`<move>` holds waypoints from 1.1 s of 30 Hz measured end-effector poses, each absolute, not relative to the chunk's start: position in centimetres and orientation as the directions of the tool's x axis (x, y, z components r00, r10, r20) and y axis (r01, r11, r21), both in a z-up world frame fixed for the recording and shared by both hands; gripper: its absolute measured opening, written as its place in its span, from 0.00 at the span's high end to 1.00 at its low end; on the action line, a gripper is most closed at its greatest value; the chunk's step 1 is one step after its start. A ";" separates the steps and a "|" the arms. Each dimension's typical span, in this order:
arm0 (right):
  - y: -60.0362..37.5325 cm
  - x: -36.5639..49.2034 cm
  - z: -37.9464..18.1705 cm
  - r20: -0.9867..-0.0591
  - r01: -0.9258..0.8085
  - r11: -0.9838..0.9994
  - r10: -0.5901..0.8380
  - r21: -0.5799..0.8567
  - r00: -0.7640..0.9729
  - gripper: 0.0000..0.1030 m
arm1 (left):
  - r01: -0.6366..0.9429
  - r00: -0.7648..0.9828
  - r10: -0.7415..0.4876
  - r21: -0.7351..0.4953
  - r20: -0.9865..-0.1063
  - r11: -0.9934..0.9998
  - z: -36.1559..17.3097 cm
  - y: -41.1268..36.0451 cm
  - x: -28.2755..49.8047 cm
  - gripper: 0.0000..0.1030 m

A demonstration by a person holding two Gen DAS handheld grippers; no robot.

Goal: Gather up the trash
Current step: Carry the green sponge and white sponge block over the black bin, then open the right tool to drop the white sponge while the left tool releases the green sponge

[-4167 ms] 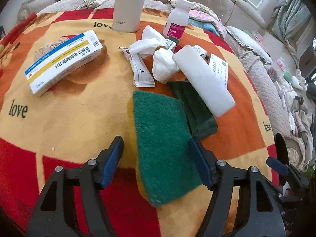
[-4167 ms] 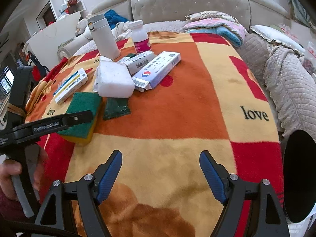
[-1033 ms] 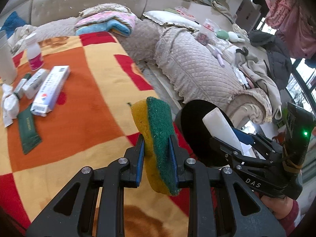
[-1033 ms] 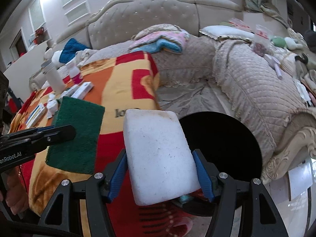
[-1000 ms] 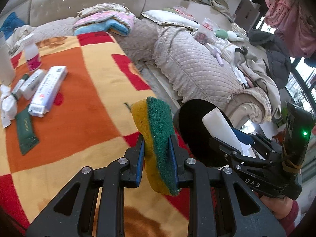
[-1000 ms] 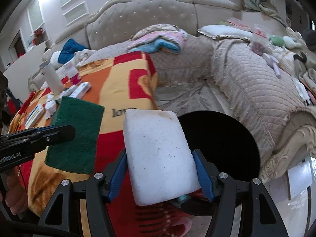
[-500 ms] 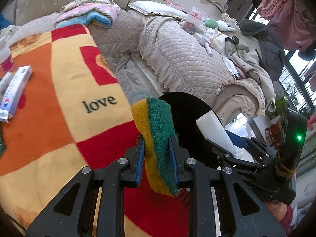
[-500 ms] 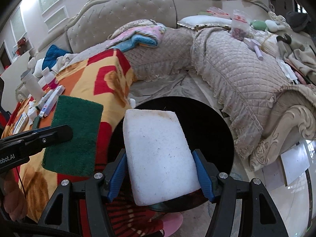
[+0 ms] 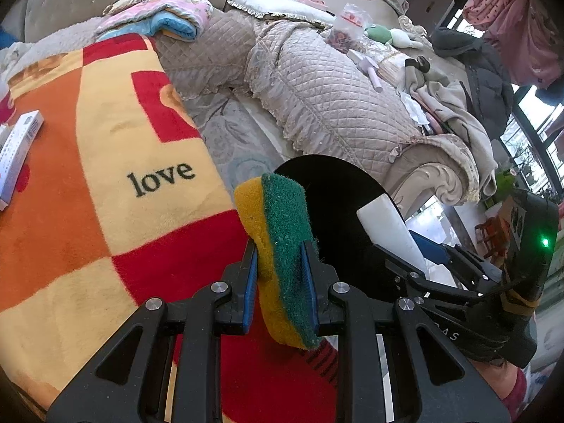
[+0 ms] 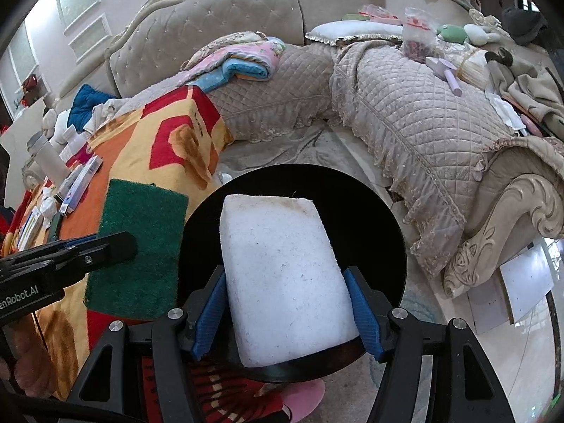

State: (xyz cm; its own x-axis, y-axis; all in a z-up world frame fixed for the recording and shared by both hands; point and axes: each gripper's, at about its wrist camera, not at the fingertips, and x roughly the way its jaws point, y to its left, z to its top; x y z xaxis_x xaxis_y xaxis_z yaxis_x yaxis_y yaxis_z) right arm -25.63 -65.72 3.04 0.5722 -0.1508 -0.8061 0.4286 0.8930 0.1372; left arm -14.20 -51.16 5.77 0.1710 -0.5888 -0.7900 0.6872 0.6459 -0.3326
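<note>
The left tongs (image 9: 280,276) are clamped on a yellow-and-green scouring sponge (image 9: 278,246), blue pads pressing its two broad faces. The sponge stands on edge, its long axis running away from the tongs, far end up, green face to the right. It hangs over the near right edge of the table's patterned blanket (image 9: 105,162), just left of the black bin (image 9: 338,190).

The right tongs (image 10: 287,312) are clamped on a white foam block (image 10: 282,271), gripped across its width. The block's long axis points away from the tongs, its far end tipped up, and it sits directly above the round black mouth of the bin in the right wrist view. The quilted sofa (image 10: 416,105) lies beyond the bin, to the far right.
</note>
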 end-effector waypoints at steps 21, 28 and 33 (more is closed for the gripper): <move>-66.8 -25.2 2.8 -0.812 0.462 0.877 -0.169 0.135 0.558 0.28 | 0.677 0.145 -0.615 -0.376 -0.775 0.633 4.9 -51.8 -14.0 0.78; -66.8 -25.2 2.9 -0.814 0.471 0.870 -0.167 0.144 0.556 0.27 | 0.670 0.108 -0.629 -0.411 -0.770 0.618 4.8 -51.6 -13.8 0.67; -66.8 -25.3 3.2 -0.810 0.477 0.867 -0.173 0.144 0.560 0.26 | 0.655 0.114 -0.656 -0.440 -0.746 0.614 5.1 -50.9 -13.8 0.49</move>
State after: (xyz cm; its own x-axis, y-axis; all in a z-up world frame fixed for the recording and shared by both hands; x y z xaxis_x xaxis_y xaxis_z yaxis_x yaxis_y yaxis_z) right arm -25.30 -66.77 3.23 0.5599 -0.1729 -0.8103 0.4766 0.8672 0.1443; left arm -13.77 -50.87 5.08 0.1137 -0.6559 -0.7462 0.6552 0.6141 -0.4400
